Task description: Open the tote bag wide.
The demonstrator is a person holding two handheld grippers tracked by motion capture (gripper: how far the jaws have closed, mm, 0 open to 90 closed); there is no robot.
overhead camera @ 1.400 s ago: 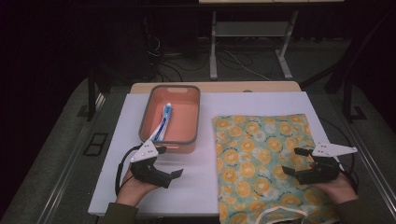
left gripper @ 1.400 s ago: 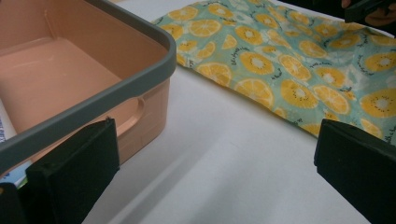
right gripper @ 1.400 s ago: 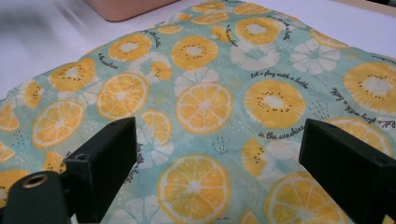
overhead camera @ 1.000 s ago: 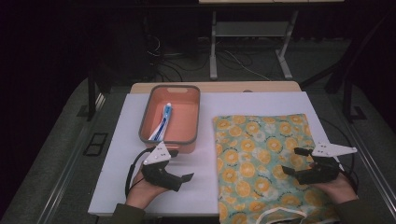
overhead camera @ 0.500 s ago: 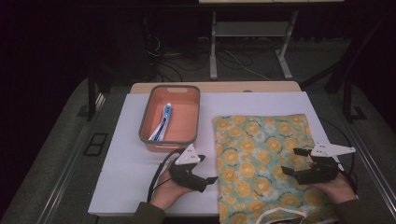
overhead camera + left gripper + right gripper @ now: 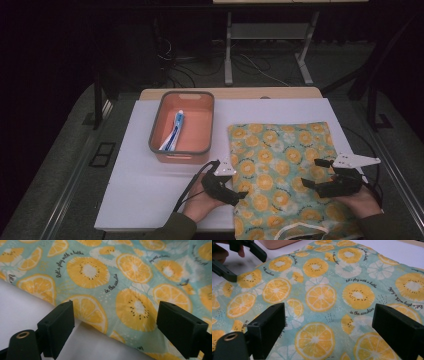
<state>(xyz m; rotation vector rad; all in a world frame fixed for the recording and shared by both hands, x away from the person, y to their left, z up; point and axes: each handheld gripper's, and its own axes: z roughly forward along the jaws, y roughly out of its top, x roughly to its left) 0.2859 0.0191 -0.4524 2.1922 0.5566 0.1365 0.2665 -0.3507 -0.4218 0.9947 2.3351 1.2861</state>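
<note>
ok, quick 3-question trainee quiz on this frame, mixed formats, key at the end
1. True or false: the left claw is shut on the citrus-print cloth.
2. What lies in the orange bin? A) scissors B) a blue-and-white tube C) a sponge
3. Fill in: the right claw hovers with jaws open over the cloth's ____ side, as the high view shows it.

Key: 1 false, its jaws stand open at the cloth's left edge, nothing gripped. 2 B, the blue-and-white tube. 3 right.

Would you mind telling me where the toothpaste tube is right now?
In the high view, the toothpaste tube lies inside the orange bin, left of the citrus-print cloth bag.
</note>
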